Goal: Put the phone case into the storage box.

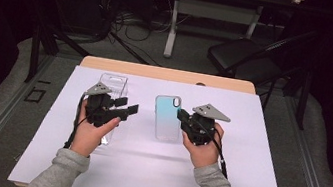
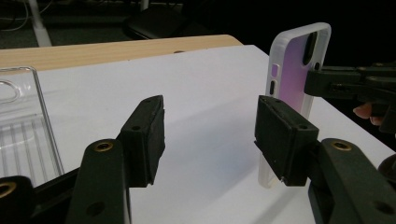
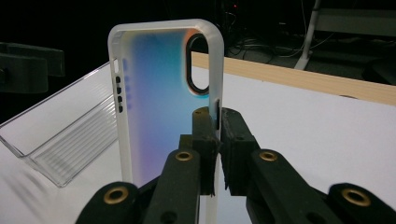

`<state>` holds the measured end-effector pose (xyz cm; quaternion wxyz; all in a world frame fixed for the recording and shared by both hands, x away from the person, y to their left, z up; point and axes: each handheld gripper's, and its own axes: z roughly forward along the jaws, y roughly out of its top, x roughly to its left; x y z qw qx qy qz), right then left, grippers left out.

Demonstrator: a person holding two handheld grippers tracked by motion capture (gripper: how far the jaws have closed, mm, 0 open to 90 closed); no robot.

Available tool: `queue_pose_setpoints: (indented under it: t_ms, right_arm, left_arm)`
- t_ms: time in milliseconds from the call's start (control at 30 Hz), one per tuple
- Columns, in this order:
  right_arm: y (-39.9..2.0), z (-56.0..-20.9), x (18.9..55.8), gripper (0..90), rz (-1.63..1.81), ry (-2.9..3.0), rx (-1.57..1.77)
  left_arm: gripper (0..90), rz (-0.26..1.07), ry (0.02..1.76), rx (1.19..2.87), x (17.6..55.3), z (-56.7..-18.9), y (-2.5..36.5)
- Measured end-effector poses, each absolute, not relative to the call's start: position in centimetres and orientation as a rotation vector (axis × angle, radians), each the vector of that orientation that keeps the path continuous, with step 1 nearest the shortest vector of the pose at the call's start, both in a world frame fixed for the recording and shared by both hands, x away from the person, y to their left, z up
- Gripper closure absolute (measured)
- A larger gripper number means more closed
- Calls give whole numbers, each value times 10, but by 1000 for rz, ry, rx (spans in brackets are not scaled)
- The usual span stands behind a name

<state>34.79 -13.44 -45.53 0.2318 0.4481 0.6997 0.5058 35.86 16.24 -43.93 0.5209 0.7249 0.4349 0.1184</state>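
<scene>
A translucent phone case (image 1: 167, 118) with a blue-to-pink back stands raised off the white sheet, camera hole at the top. My right gripper (image 1: 182, 115) is shut on its right side rim; the right gripper view shows the pads (image 3: 208, 144) pinching that rim (image 3: 215, 93). My left gripper (image 1: 127, 106) hovers to the case's left, open with nothing between its jaws. The left gripper view has its fingertips (image 2: 210, 135) apart, the case (image 2: 294, 70) just beyond the right jaw and the right gripper (image 2: 327, 84) behind it.
A clear plastic packaging tray (image 1: 112, 85) lies at the left, under my left hand, and appears as the tray (image 2: 23, 135) and the tray (image 3: 70, 135) in the gripper views. A white sheet (image 1: 242, 176) covers the wooden table (image 1: 167, 74). A black chair (image 1: 245, 60) stands beyond the table.
</scene>
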Motion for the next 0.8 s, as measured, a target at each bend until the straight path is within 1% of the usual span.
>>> queue_pose_setpoints:
  t_ms: [433,800]
  right_arm:
    - [-134,-450,352,854,1378,1884,1236]
    - [-132,-452,355,854,1356,1862,1243]
  left_arm:
    - [436,311,1035,1724,370,-417,152]
    - [441,301,1048,1726,375,-419,141]
